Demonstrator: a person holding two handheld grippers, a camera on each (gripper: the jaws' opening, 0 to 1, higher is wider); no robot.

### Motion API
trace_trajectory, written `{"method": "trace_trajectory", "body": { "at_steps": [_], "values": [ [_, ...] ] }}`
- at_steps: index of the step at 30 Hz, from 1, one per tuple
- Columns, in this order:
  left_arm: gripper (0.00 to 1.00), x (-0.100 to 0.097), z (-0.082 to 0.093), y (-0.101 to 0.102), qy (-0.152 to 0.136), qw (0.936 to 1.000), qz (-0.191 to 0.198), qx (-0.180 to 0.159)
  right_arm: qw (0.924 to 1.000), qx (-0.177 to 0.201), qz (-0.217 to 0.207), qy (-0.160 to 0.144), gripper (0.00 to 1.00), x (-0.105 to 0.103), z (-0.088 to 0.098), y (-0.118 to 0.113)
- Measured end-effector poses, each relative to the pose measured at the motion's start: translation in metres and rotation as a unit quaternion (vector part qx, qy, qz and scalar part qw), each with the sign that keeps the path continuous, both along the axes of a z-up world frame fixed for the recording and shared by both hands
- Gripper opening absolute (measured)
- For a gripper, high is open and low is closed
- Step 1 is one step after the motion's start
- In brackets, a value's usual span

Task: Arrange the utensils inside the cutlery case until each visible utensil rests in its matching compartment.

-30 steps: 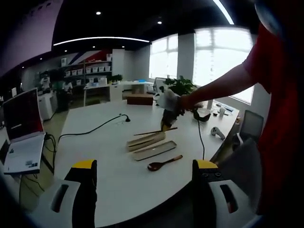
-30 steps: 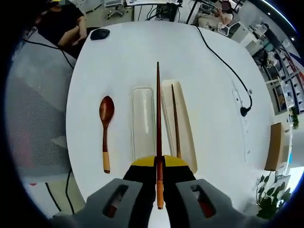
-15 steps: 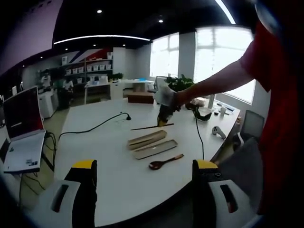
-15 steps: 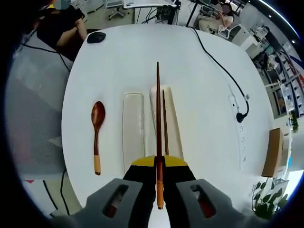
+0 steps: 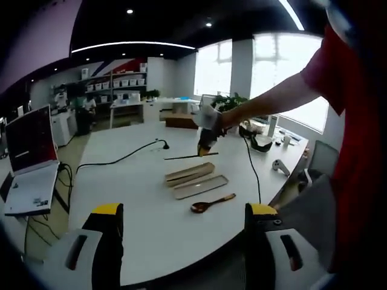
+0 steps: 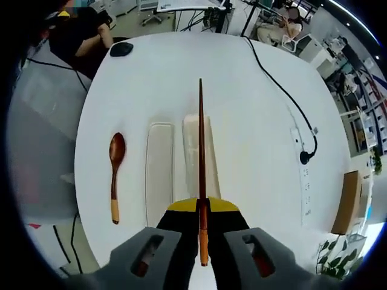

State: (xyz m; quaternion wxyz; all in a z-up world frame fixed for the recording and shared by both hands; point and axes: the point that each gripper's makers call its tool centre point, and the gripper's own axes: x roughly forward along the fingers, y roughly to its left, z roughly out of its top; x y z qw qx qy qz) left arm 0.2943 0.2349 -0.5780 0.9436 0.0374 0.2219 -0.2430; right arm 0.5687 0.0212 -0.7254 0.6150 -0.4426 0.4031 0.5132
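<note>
Right gripper (image 6: 201, 208) clamps a long dark wooden chopstick (image 6: 201, 151) above the pale case tray (image 6: 199, 157); wooden spoon (image 6: 115, 175) lies left. Bare white table (image 6: 254, 133) surrounds. Left gripper (image 5: 181, 241) open, well back.

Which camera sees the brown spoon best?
The right gripper view: it looks straight down on the spoon, showing its whole bowl and handle on the table. In the left gripper view, the spoon is small, far and slanted.

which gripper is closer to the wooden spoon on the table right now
Right. The right gripper hangs above the table beyond the case halves, holding a chopstick. The left gripper sits back off the table edge, farther from the wooden spoon.
</note>
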Motion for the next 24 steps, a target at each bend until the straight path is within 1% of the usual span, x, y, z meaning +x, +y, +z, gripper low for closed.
{"method": "trace_trajectory", "body": {
  "at_steps": [3,5,9,14,21,24],
  "values": [
    [0.85,0.001,0.0,0.0,0.001,1.0,0.002,-0.002,1.0,0.004,0.002,0.001,0.0,0.003,-0.002,0.002],
    [0.85,0.001,-0.001,0.001,0.002,1.0,0.003,-0.001,1.0,0.004,0.007,0.0,0.0,0.002,-0.004,0.003],
    [0.85,0.0,-0.004,0.001,0.007,1.0,0.006,-0.002,0.9999,0.001,0.012,0.0,0.0,0.005,-0.014,0.005],
    [0.85,-0.001,-0.007,-0.001,0.013,0.9999,0.004,-0.001,1.0,0.007,0.004,0.005,0.0,0.006,-0.022,0.007],
    [0.85,0.001,-0.007,-0.001,0.014,0.9999,0.006,-0.001,0.9999,0.01,0.007,0.004,0.0,0.008,-0.026,0.009],
    [0.85,0.001,-0.007,-0.001,0.015,0.9999,0.006,0.001,0.9998,0.018,-0.004,0.004,0.0,0.011,-0.031,0.01]
  ]
}}
